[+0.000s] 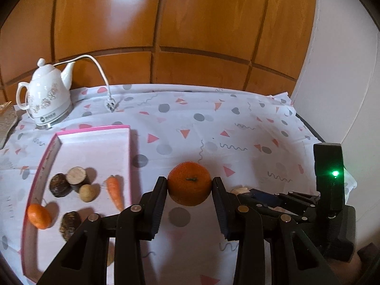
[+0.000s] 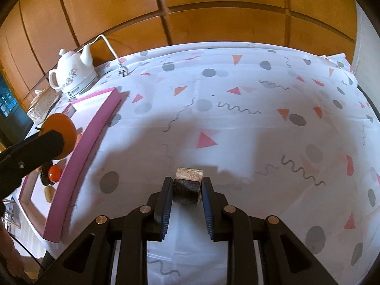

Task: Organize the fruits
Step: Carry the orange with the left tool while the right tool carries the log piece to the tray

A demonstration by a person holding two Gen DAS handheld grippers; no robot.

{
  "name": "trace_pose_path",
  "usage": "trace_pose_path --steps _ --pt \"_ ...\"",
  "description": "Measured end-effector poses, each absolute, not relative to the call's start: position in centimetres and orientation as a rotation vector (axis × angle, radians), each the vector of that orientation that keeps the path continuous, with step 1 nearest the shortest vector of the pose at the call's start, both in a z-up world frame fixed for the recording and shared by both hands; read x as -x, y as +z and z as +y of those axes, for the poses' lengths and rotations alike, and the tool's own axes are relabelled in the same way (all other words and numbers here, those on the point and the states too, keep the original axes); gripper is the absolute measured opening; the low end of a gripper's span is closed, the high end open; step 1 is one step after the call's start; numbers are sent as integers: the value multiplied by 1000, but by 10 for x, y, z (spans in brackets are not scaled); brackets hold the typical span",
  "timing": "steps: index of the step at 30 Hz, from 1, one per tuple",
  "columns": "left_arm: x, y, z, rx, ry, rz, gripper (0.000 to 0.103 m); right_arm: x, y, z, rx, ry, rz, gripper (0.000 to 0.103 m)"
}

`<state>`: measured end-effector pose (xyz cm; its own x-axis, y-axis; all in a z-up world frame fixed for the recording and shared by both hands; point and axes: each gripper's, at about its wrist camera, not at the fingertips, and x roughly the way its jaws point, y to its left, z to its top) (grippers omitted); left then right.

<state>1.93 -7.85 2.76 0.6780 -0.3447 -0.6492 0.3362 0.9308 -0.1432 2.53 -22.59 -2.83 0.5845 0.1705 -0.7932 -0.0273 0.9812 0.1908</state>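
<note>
My left gripper (image 1: 189,181) is shut on an orange mandarin (image 1: 189,183) and holds it above the patterned cloth, just right of the pink-rimmed tray (image 1: 129,147). The tray holds a smaller mandarin (image 1: 38,215), a carrot (image 1: 115,192), a pale round fruit (image 1: 87,192) and several dark cut stem pieces (image 1: 59,184). My right gripper (image 2: 186,185) is shut on a dark cut stem piece with a pale top (image 2: 187,186), low over the cloth. The left gripper with its mandarin (image 2: 62,135) shows at the left of the right wrist view, over the tray's rim (image 2: 78,152).
A white teapot (image 1: 46,95) with a cord and plug (image 1: 110,105) stands behind the tray. Wood panelling backs the table. A white wall (image 1: 344,71) borders the right side. The right gripper's body (image 1: 329,190) sits at the right.
</note>
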Motion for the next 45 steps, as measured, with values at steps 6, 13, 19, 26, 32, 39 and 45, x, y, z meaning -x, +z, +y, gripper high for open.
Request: trace_pose_path --steps 6,13,19,26,32,39,45 --pt "-14 35 -55 33 -347 713 39 -30 -26 -207 -125 150 945 24" --pt "-10 41 -22 62 -291 696 39 -41 -24 -181 -72 204 953 24" --pt "-8 37 9 89 -227 697 39 -50 -19 -158 -33 264 946 24" --pt "0 33 60 150 -125 695 39 -49 -6 -145 -67 326 922 24" --pt "17 21 117 232 4 728 39 -57 17 -123 -113 448 891 24" --pt "25 22 144 279 75 718 39 -69 26 -72 -70 597 898 24" --pt "3 30 120 249 -1 707 39 -72 15 -49 -23 598 923 24"
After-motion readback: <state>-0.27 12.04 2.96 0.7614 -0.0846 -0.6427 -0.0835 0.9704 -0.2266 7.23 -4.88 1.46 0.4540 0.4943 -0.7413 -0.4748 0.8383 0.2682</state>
